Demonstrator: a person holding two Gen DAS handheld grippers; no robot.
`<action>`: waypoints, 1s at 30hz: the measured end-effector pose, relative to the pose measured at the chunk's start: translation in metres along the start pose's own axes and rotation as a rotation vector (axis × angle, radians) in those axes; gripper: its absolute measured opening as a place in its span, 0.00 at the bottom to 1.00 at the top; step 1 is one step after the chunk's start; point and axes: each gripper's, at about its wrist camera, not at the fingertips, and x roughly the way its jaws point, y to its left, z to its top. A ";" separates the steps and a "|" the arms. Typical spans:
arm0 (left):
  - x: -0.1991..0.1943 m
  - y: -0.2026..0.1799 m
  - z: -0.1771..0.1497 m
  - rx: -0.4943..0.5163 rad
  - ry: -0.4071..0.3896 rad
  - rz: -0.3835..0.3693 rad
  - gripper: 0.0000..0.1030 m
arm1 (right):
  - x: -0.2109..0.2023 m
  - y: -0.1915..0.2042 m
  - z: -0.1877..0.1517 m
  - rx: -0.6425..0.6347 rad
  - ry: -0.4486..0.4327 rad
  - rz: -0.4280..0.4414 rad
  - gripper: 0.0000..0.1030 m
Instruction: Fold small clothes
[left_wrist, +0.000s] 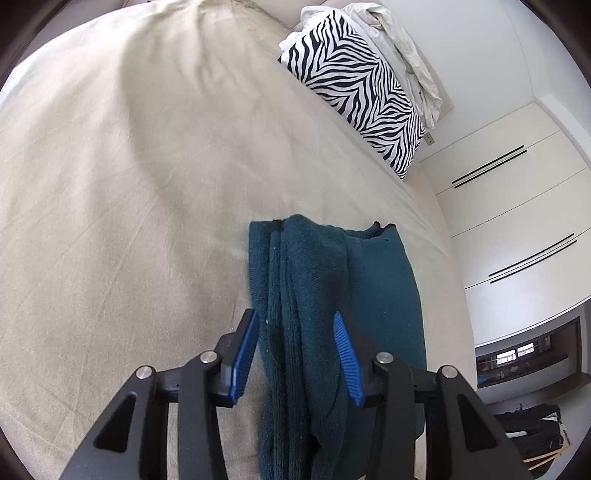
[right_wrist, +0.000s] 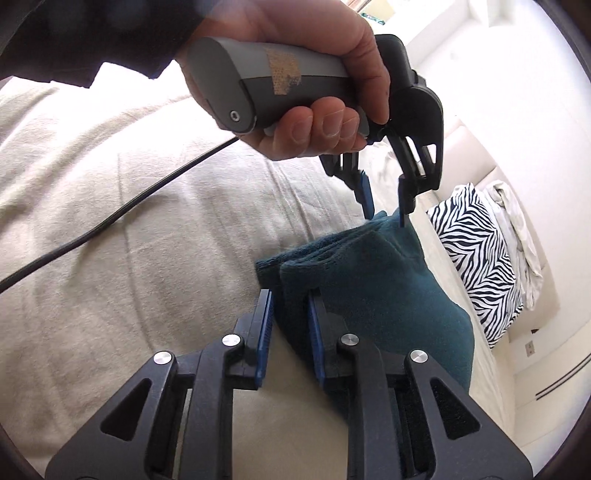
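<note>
L gripper (left_wrist: 295, 332) jaws apart, pads clear of teal cloth (left_wrist: 332, 295), which runs between them, 12 to 6 o'clock, on beige bedsheet (left_wrist: 110, 184). R gripper (right_wrist: 290, 314) jaws narrow, pads pressing cloth's folded edge. Zebra pillow (left_wrist: 362, 92) at 1 o'clock.

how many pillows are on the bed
1: a zebra pillow at the head of the bed, under a crumpled white sheet. More may be hidden beneath that.

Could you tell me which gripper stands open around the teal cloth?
The left gripper: its pads clear the teal cloth, whereas the right gripper pinches its fold.
</note>
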 end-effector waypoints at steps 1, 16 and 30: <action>-0.005 -0.006 -0.001 0.016 -0.013 -0.006 0.43 | -0.009 0.001 -0.003 0.015 -0.008 0.019 0.19; -0.007 -0.051 -0.082 0.187 0.001 0.188 0.44 | -0.080 -0.186 -0.148 0.909 0.082 0.038 0.20; -0.001 -0.039 -0.121 0.235 0.031 0.266 0.33 | -0.073 -0.178 -0.151 0.910 0.041 0.078 0.51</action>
